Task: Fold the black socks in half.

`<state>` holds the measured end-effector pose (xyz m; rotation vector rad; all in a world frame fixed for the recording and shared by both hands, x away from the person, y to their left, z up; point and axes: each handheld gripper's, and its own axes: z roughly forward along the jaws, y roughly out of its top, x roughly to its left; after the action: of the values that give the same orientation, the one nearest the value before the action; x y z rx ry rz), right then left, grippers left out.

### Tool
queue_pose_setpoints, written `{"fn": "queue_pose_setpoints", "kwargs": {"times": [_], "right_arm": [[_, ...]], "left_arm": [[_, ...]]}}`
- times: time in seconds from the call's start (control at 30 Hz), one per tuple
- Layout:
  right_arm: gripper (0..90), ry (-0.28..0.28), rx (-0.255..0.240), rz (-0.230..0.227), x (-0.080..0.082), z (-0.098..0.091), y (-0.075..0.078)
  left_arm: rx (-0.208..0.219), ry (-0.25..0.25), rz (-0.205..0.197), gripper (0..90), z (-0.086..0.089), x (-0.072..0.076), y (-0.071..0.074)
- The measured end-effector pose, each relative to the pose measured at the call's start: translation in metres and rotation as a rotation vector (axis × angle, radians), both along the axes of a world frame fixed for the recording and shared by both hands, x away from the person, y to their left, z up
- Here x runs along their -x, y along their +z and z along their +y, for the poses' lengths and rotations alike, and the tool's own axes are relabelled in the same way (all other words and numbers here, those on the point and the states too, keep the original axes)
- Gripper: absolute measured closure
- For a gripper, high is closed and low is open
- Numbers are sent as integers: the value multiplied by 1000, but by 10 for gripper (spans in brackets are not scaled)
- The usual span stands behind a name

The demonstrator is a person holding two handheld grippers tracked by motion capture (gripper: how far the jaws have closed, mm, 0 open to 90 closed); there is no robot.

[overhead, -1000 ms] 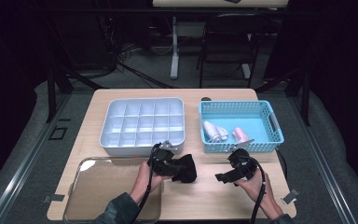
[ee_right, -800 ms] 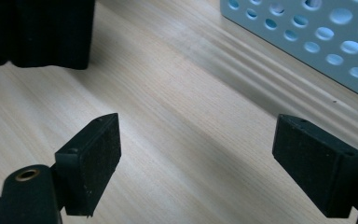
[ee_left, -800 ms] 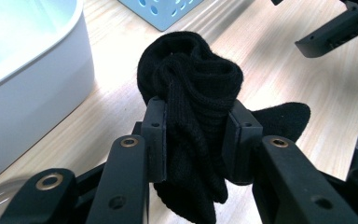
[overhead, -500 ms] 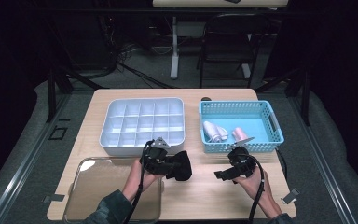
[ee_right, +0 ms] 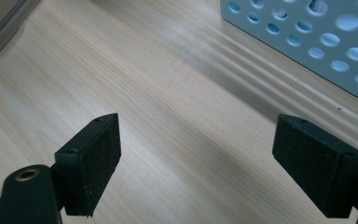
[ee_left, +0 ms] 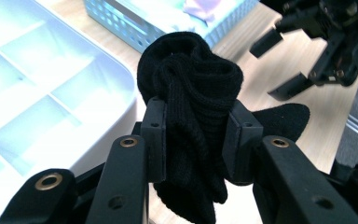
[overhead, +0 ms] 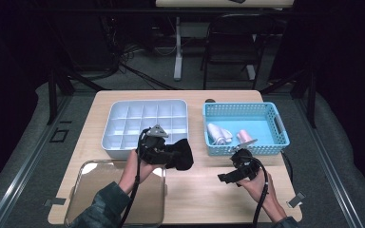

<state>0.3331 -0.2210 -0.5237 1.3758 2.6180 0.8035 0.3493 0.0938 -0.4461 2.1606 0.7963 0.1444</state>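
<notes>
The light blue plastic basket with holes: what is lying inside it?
Inside the light blue plastic basket lie a white rolled cloth item and a pink one. The near wall hides their lower parts.

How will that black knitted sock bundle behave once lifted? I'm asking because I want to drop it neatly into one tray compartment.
The black knitted sock bundle is probably floppy: it bulges and folds where the left gripper squeezes it, with a loose end hanging below. It seems light and grippy, since the ribbed knit sits firmly between the fingers. It may spring open in the white compartment tray.
</notes>
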Motion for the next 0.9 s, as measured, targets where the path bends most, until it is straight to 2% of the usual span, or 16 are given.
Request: {"fn": "queue_pose_setpoints", "kwargs": {"times": [0.1,0.17,0.37,0.43,0.5,0.6,0.9], "right_arm": [[149,5,13,4,-1,0,0],[149,-2,-1,1,-1,0,0],[149,3,6,3,0,1,-1],[149,3,0,3,0,1,-1],[150,3,1,7,-1,1,-1],[151,0,9,11,-2,1,-2],[152,8,1,10,-1,1,-2]], "left_arm": [[5,24,-27,660,5,-7,10],[13,42,-40,660,10,-12,17],[20,104,-91,660,18,-30,34],[-5,118,-115,660,17,-35,36],[3,129,-116,659,15,-41,36],[-12,142,-121,659,11,-49,31],[-124,172,-131,659,-5,-67,9]]}}
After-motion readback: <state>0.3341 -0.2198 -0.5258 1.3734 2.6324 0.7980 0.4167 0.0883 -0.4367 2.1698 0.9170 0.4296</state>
